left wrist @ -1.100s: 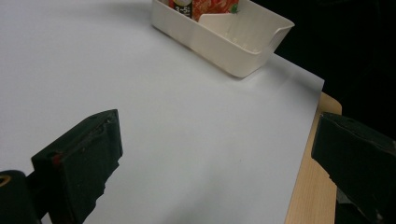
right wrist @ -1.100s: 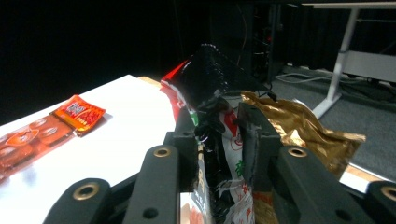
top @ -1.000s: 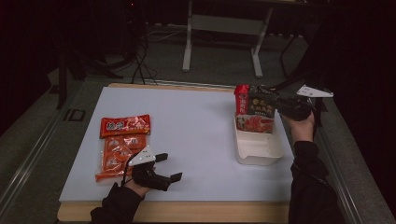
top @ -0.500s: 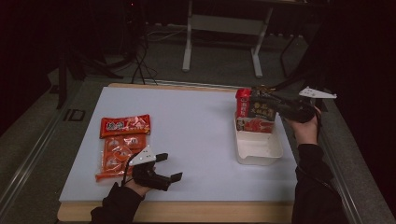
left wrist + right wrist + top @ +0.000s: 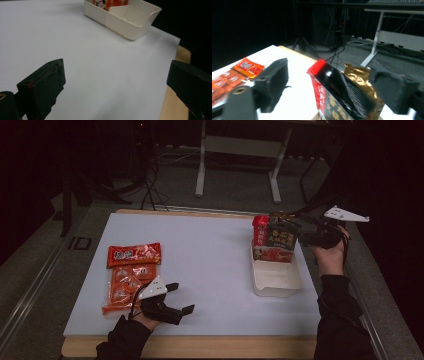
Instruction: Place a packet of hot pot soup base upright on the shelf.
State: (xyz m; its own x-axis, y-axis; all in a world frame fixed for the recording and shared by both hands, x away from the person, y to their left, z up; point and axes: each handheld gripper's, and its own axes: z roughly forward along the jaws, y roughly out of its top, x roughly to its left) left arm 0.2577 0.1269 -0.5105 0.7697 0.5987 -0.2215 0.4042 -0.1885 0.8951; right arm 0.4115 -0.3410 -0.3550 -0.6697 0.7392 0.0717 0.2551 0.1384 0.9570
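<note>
Lower left of the high view: the left gripper [image 5: 181, 299] lies low over the white counter [image 5: 210, 265], held by a hand [image 5: 145, 317] entering from the bottom edge. Its jaws stand wide apart with nothing between them; in the left gripper view bare counter surface shows between the two black jaws.

Just beyond that gripper, centre left of the high view, a stack of red sachets [image 5: 127, 282] lies flat on the counter, with one red packet [image 5: 134, 254] lying across the far end of the stack. Neither gripper touches them.

Right of centre in the high view, a white tray [image 5: 277, 282] sits on the counter. Its near compartment appears empty. Standing upright in its far end are a red packet and a dark pouch [image 5: 281, 240] with a crumpled gold top, close together.

Upper right of the high view: the right gripper [image 5: 295, 231] is level with the top of the dark pouch. Its jaws have just been opening and now stand wide. In the right gripper view the pouch top [image 5: 347, 90] is between the jaws, with a clear gap to each pad, so nothing is gripped
</note>
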